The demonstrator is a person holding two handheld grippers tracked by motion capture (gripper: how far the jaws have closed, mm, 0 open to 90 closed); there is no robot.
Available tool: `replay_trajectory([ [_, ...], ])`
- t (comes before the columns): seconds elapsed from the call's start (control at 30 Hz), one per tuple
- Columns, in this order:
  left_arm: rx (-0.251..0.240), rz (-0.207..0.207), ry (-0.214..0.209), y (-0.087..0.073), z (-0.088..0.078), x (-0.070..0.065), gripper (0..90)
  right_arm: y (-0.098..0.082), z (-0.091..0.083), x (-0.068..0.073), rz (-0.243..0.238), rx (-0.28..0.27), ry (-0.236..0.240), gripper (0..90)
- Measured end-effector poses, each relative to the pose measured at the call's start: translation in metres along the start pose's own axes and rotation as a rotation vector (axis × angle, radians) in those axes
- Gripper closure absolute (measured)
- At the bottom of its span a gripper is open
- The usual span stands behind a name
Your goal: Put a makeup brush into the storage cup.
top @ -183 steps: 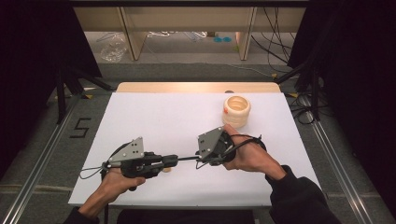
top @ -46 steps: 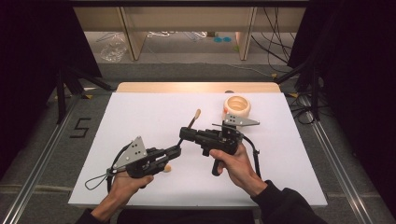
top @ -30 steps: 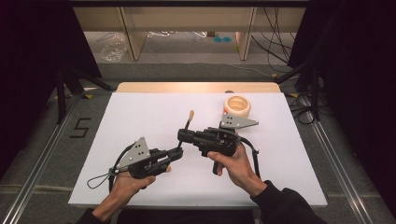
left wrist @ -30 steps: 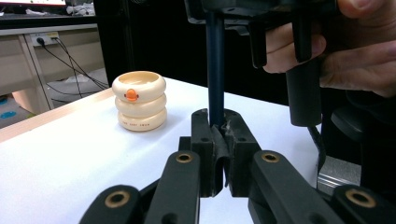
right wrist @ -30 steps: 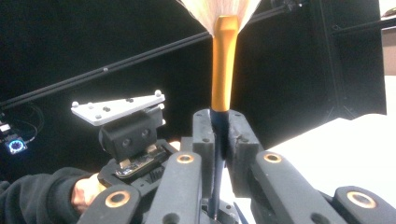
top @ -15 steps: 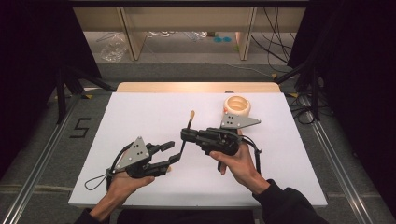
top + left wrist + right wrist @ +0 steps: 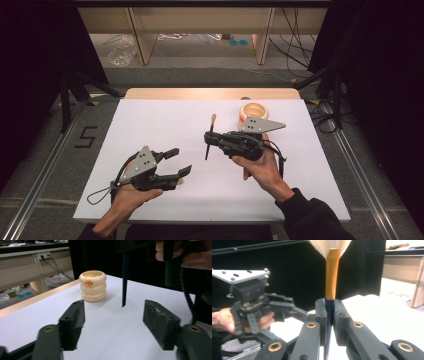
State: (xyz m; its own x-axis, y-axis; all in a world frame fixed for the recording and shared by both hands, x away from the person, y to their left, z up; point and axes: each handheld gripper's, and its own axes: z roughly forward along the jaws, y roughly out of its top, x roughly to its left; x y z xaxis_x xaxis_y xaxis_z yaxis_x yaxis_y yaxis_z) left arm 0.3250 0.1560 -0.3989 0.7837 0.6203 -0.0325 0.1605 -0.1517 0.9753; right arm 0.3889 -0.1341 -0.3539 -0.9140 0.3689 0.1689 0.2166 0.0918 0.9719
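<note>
A makeup brush with a dark handle, gold ferrule and pale bristles stands upright above the white table. My right gripper is shut on its handle, with both pads pressed on it in the right gripper view. My left gripper is at front left, a short way from the brush. Its jaws have just been opening and nothing is between them. The brush handle hangs beyond them. A cream jar of stacked rings with an orange dot stands at the back.
The white table cover ends at a wooden strip along the far edge. Shelving legs and cables lie on the floor beyond. A "5" is marked on the floor at left.
My left gripper's jaws have opened from shut to wide apart. The right gripper with the brush has stayed about where it was.
</note>
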Motion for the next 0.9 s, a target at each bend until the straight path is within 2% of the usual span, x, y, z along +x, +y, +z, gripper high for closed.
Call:
replay_trajectory([
  [0.1, 0.009, -0.003, 0.026, -0.001, -0.004, 0.002, 29.6, 0.002, -0.005, -0.007, -0.024, 0.019, -0.038, 84.6],
  [0.2, 0.022, -0.003, 0.048, -0.002, -0.008, 0.005, 27.9, 0.003, -0.009, -0.013, -0.026, 0.018, -0.069, 84.5],
  [0.23, 0.023, -0.006, 0.057, -0.003, -0.010, 0.006, 27.6, 0.004, -0.011, -0.015, -0.025, 0.043, -0.068, 84.6],
  [0.27, 0.025, 0.002, 0.057, -0.003, -0.011, 0.007, 27.3, 0.004, -0.012, -0.017, -0.023, 0.043, -0.073, 84.6],
  [0.3, 0.027, -0.006, 0.060, -0.004, -0.012, 0.007, 27.1, 0.004, -0.013, -0.019, -0.022, 0.030, -0.086, 84.6],
  [0.33, 0.030, -0.006, 0.060, -0.004, -0.013, 0.008, 27.1, 0.005, -0.015, -0.020, -0.019, 0.045, -0.088, 84.5],
  [0.4, 0.033, -0.005, 0.065, -0.005, -0.016, 0.008, 26.8, 0.006, -0.017, -0.024, -0.026, 0.035, -0.098, 84.6],
  [0.43, 0.033, -0.005, 0.068, -0.006, -0.017, 0.009, 26.6, 0.007, -0.019, -0.025, -0.029, 0.050, -0.107, 84.5],
  [0.57, 0.042, -0.006, 0.082, -0.008, -0.023, 0.011, 24.7, 0.009, -0.023, -0.031, -0.024, 0.050, -0.126, 84.5],
  [0.6, 0.042, -0.012, 0.086, -0.008, -0.024, 0.012, 24.6, 0.010, -0.025, -0.035, -0.050, 0.042, -0.141, 84.6],
  [0.63, 0.039, -0.011, 0.093, -0.008, -0.025, 0.012, 24.6, 0.012, -0.028, -0.037, -0.056, 0.057, -0.157, 84.5],
  [0.7, 0.043, 0.000, 0.100, -0.009, -0.027, 0.014, 24.2, 0.014, -0.032, -0.041, -0.060, 0.052, -0.174, 84.5],
  [0.77, 0.039, -0.014, 0.095, -0.010, -0.027, 0.014, 22.9, 0.017, -0.037, -0.045, -0.057, 0.055, -0.194, 84.5],
  [0.83, 0.054, -0.003, 0.106, -0.011, -0.028, 0.014, 22.3, 0.019, -0.042, -0.048, -0.031, 0.058, -0.211, 84.6],
  [0.9, 0.055, -0.012, 0.108, -0.012, -0.029, 0.015, 21.8, 0.021, -0.047, -0.051, -0.035, 0.062, -0.236, 84.5],
])
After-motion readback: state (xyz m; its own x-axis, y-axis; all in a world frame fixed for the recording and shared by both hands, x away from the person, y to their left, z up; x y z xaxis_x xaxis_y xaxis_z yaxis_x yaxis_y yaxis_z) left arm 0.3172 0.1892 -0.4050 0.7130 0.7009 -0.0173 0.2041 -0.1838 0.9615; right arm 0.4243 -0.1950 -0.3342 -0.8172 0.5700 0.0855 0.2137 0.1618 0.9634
